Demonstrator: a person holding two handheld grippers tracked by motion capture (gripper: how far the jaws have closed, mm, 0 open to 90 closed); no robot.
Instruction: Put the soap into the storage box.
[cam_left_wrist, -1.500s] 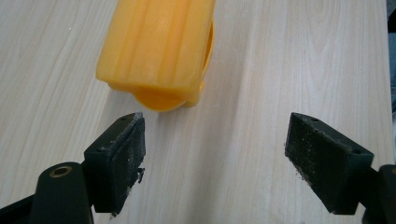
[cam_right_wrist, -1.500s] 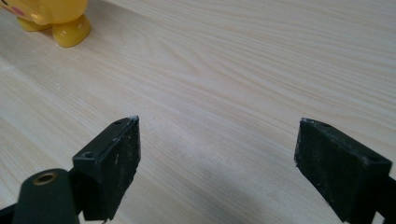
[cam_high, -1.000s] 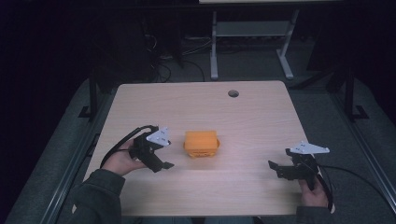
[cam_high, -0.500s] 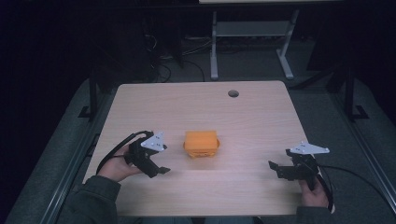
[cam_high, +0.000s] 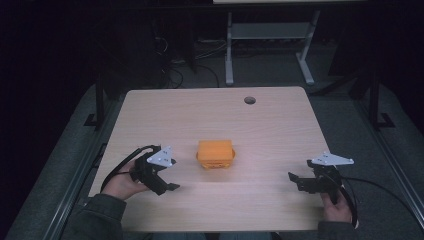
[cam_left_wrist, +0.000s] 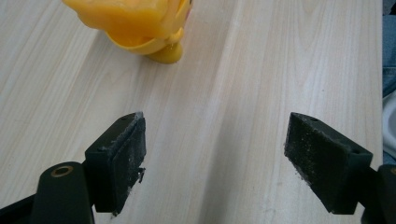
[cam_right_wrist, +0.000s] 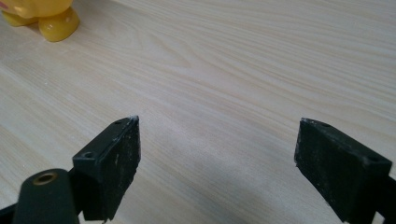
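While both hands rest at the near edge of the table (cam_high: 280, 120), each gripper is spread wide with nothing between its jaws. Seen from its own camera, the left gripper (cam_left_wrist: 215, 158) has its pads over bare wood, touching nothing, and the right gripper (cam_right_wrist: 217, 161) is released the same way. Farther in, the orange box (cam_high: 215, 153) sits near the table's middle, just ahead of the left gripper (cam_high: 167, 186) and well apart from the right gripper (cam_high: 295, 179). Beyond it, a round hole (cam_high: 249, 100) marks the far side of the tabletop.
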